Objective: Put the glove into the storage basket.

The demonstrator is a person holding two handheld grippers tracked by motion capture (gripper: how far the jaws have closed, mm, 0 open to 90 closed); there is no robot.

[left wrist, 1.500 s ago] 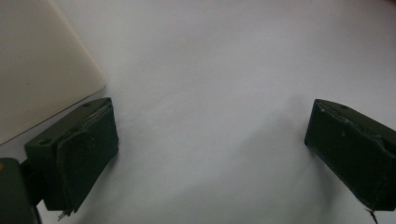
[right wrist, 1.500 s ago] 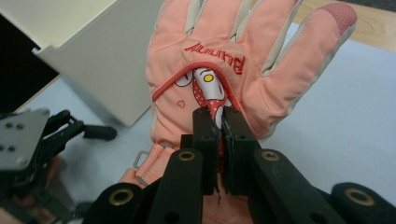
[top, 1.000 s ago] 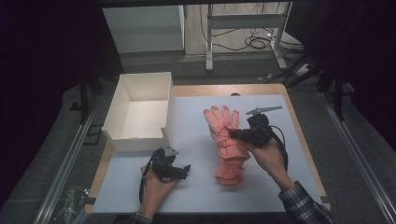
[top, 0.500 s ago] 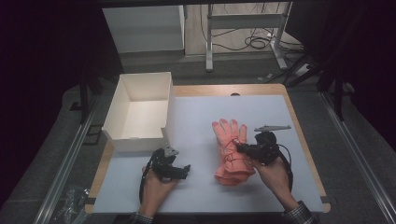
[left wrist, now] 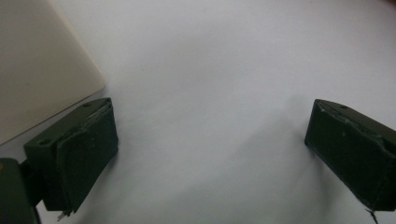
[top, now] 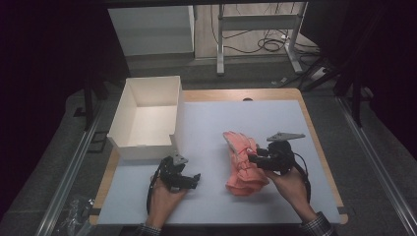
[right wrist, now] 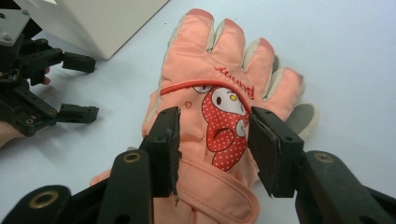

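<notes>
i see the surface (top: pixel 275 118) with a white box (top: pixel 147 118) at its left. the pink glove (top: pixel 242 162) lies right of centre. my right gripper (right wrist: pixel 212 147) sits spread over the glove's back, jaws either side. my left gripper (top: pixel 189 179) rests spread near the box.

A white open box (top: pixel 147 118) (nothing inside) sits on the table (top: pixel 275 93).

Box (top: pixel 147 118) at table's (top: pixel 275 113) far left, glove (top: pixel 242 160) right of it, nearer the person
</notes>
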